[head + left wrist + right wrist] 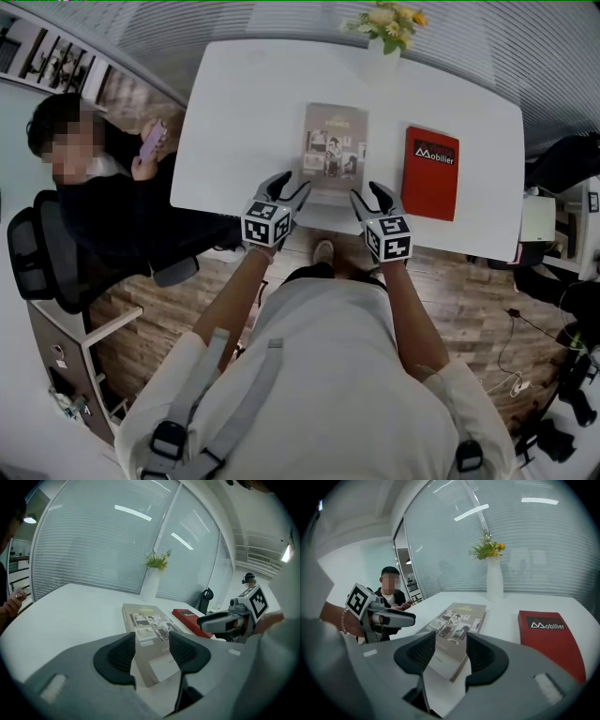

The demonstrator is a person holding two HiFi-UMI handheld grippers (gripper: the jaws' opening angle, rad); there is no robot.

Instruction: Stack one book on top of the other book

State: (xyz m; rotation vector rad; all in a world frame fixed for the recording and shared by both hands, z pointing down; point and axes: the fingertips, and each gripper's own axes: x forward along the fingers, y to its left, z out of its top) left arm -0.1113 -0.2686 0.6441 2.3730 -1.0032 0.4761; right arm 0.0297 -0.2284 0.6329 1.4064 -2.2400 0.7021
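A beige book (335, 150) with photos on its cover lies flat in the middle of the white table (234, 122). A red book (431, 172) lies flat to its right, a gap apart. My left gripper (286, 192) hovers at the beige book's near left corner, and my right gripper (370, 199) at its near right corner. Both are open with nothing between the pads. The left gripper view shows the beige book (147, 625) beyond the left gripper (152, 644) and the red book (190, 620) further right. The right gripper view shows the beige book (457, 625) past the right gripper (451, 644), with the red book (551, 639) alongside.
A white vase of flowers (386, 33) stands at the table's far edge. A seated person (94, 178) holding a phone is at the table's left side, on an office chair (37, 253). The table's near edge runs just under my grippers.
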